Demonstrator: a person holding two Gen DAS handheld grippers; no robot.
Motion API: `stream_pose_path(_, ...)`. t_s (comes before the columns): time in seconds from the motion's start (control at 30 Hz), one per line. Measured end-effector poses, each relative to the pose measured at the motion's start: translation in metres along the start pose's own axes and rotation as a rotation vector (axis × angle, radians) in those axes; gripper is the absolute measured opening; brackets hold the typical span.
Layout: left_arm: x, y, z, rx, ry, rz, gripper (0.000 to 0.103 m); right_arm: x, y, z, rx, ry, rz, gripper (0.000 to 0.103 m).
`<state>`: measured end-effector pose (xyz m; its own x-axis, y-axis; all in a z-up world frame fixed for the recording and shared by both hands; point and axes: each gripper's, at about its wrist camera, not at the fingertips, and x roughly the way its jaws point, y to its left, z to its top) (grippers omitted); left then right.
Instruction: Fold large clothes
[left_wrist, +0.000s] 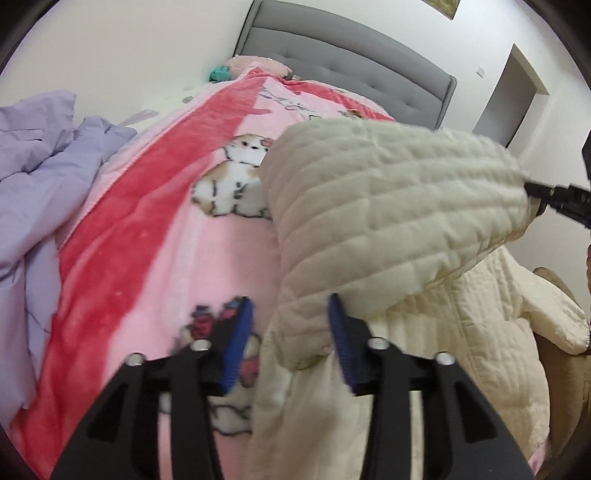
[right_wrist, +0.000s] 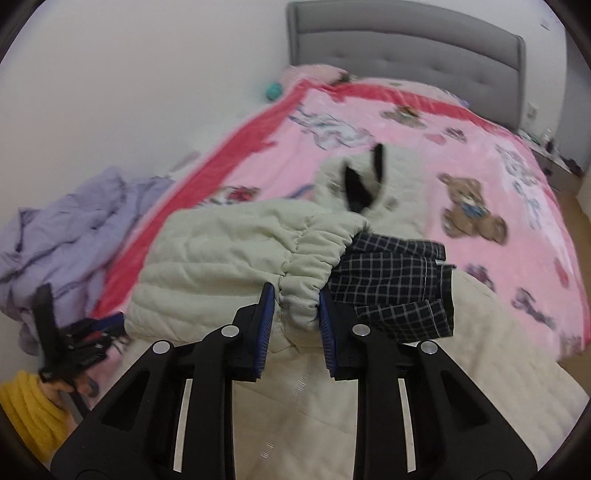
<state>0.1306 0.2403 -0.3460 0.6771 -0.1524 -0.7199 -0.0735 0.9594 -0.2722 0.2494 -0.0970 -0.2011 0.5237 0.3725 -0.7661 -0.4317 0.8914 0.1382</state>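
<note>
A cream quilted jacket (left_wrist: 424, 362) lies on the pink blanket near the foot of the bed. One sleeve (left_wrist: 388, 199) is lifted and stretched across to the right. My right gripper (right_wrist: 297, 306) is shut on that sleeve's gathered cuff (right_wrist: 306, 280); in the left wrist view it shows as black fingers (left_wrist: 546, 194) at the sleeve's end. My left gripper (left_wrist: 291, 339) stands open over the jacket's left edge, its left blue pad (left_wrist: 240, 343) clear of the fabric. A dark checked cloth (right_wrist: 391, 288) lies on the jacket beside the cuff. In the right wrist view my left gripper (right_wrist: 107, 325) is blurred at the lower left.
The pink and red cartoon blanket (left_wrist: 155, 258) covers the bed up to a grey padded headboard (right_wrist: 406, 48). A crumpled lilac duvet (left_wrist: 40, 177) is piled at the left against the white wall. A yellow sleeve (right_wrist: 26, 410) shows bottom left. A doorway (left_wrist: 513, 99) stands right.
</note>
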Motion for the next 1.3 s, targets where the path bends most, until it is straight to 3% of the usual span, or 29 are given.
stream_pose_path(0.07, -0.005, -0.007, -0.004, 0.024, -0.02, -0.038, 0.06, 0.005, -0.014, -0.007, 0.043, 0.03, -0.02, 0.023)
stream_pose_path(0.13, -0.002, -0.016, -0.008, 0.099, -0.008, -0.008, 0.069, 0.01, -0.019, -0.017, 0.049, 0.052, -0.031, 0.023)
stream_pose_path(0.27, 0.022, -0.034, -0.018, 0.268, 0.063, 0.051, 0.069, 0.008, -0.014, -0.028, 0.067, 0.021, -0.024, 0.023)
stream_pose_path(0.37, 0.034, -0.041, -0.019, 0.333, 0.069, 0.102, 0.049, 0.001, -0.005, -0.027, 0.064, -0.009, -0.024, 0.023)
stream_pose_path(0.47, 0.031, -0.042, -0.019, 0.338, 0.029, 0.122, 0.048, -0.011, 0.004, -0.022, 0.038, -0.045, -0.028, 0.023)
stream_pose_path(0.63, 0.006, -0.04, -0.014, 0.28, -0.092, 0.067, 0.051, -0.021, 0.014, -0.011, 0.01, -0.068, -0.015, 0.023)
stream_pose_path(0.77, 0.014, -0.026, -0.009, 0.218, -0.087, 0.127, 0.056, -0.024, 0.02, -0.005, 0.002, -0.07, 0.012, 0.022)
stream_pose_path(0.8, 0.016, -0.021, -0.006, 0.192, -0.087, 0.131, 0.056, -0.025, 0.022, -0.005, -0.003, -0.071, 0.018, 0.016)
stream_pose_path(0.9, 0.015, -0.009, -0.002, 0.109, -0.104, 0.131, 0.049, -0.026, 0.029, -0.004, -0.014, -0.083, 0.017, 0.016)
stream_pose_path(0.97, 0.022, -0.004, -0.005, 0.108, -0.066, 0.133, 0.036, -0.017, 0.034, -0.005, -0.016, -0.055, 0.02, 0.015)
stream_pose_path(1.03, 0.03, -0.009, -0.014, 0.193, -0.013, 0.168, 0.021, -0.006, 0.04, -0.009, -0.032, -0.036, 0.019, 0.013)
stream_pose_path(1.13, 0.028, -0.015, -0.014, 0.299, 0.0, 0.216, 0.017, 0.001, 0.042, -0.009, -0.025, -0.037, -0.01, 0.011)
stream_pose_path(1.23, 0.006, -0.024, 0.01, 0.415, -0.072, 0.285, 0.013, -0.005, 0.042, 0.001, -0.015, -0.073, -0.017, 0.011)
stream_pose_path(1.3, -0.011, -0.024, 0.028, 0.478, -0.115, 0.29, 0.012, -0.013, 0.046, 0.011, -0.029, -0.096, -0.017, 0.011)
